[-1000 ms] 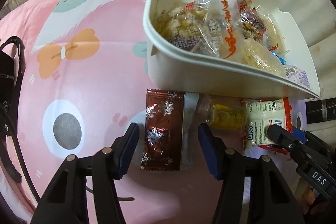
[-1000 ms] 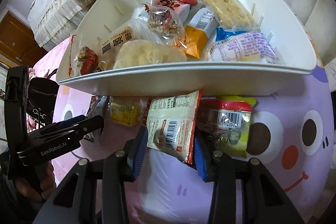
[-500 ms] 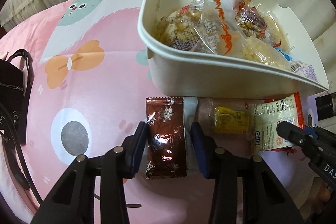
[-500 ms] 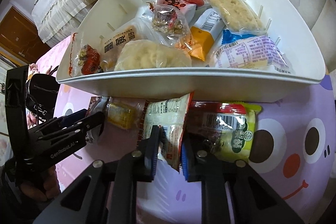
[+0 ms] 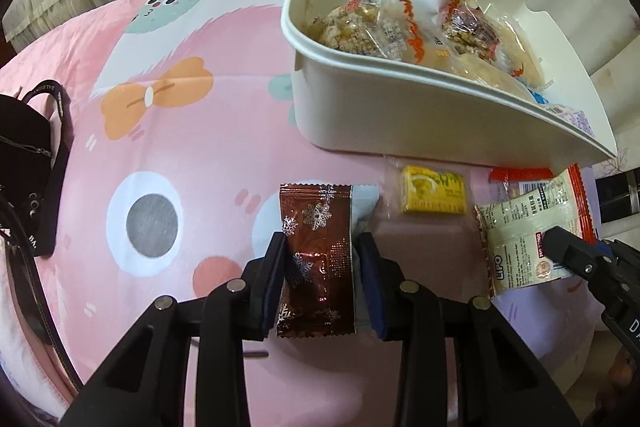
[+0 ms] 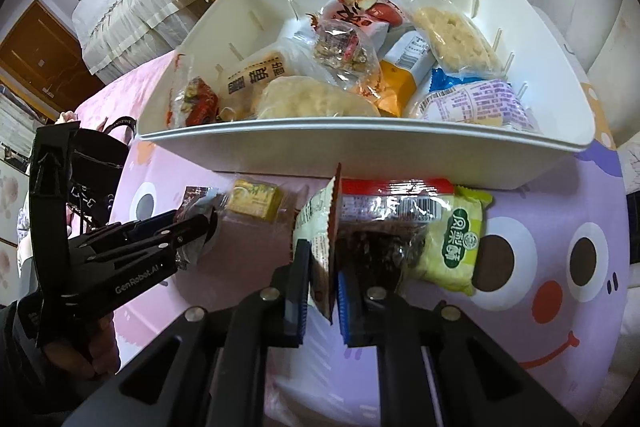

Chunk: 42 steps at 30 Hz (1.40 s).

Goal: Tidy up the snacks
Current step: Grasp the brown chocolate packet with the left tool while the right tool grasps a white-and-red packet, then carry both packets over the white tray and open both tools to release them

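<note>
We find both grippers at the pick-up step: the left gripper [image 5: 322, 279] has its fingers closed against the sides of the brown snowflake packet [image 5: 318, 259], and the right gripper [image 6: 322, 291] pinches the white Lipo packet [image 6: 320, 247] on edge, both just in front of the white bin [image 5: 400, 115]. We judge the next move needs each packet raised above the bin's near rim, which stands tall. 3 snacks lie nearby; the cloth to the left offers room.
</note>
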Motion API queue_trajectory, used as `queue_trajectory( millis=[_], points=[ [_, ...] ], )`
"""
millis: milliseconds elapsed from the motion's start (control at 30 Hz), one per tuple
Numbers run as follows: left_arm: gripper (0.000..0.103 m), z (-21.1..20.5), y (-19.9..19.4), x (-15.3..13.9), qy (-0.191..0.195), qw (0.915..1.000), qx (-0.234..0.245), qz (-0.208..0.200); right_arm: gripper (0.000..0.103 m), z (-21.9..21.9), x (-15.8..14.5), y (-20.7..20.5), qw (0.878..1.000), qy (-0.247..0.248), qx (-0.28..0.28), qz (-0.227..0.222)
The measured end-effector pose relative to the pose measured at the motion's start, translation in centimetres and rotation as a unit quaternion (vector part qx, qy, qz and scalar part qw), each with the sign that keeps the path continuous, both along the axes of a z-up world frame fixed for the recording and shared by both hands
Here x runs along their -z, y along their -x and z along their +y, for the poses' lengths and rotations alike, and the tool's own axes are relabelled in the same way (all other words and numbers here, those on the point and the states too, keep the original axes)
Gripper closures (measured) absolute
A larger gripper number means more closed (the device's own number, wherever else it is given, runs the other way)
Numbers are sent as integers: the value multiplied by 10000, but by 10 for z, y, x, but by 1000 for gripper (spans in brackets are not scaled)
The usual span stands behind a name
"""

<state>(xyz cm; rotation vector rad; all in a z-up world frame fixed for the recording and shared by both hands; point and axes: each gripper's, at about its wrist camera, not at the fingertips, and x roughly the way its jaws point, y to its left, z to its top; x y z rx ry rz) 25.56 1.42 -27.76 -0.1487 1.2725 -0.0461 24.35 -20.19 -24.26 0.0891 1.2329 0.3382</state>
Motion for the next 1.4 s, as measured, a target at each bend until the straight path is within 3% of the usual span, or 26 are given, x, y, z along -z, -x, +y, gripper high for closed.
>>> queue_trajectory(
  millis=[300, 667, 967, 1400],
  points=[
    [69, -2, 22, -37, 30, 9997, -220, -27, 92, -2, -25, 17, 9991, 24, -318, -269],
    [69, -19, 24, -90, -147, 9996, -228, -65, 92, -12, -70, 30, 9897, 353, -910, -1045],
    [69, -35, 2, -132, -255, 9995, -57, -201, 92, -32, -104, 19, 9818, 400, -970, -1582],
    [69, -65, -51, -178, -210, 9962, 167, -828, 92, -67, -140, -16, 9679, 603, -697, -2340]
  ],
)
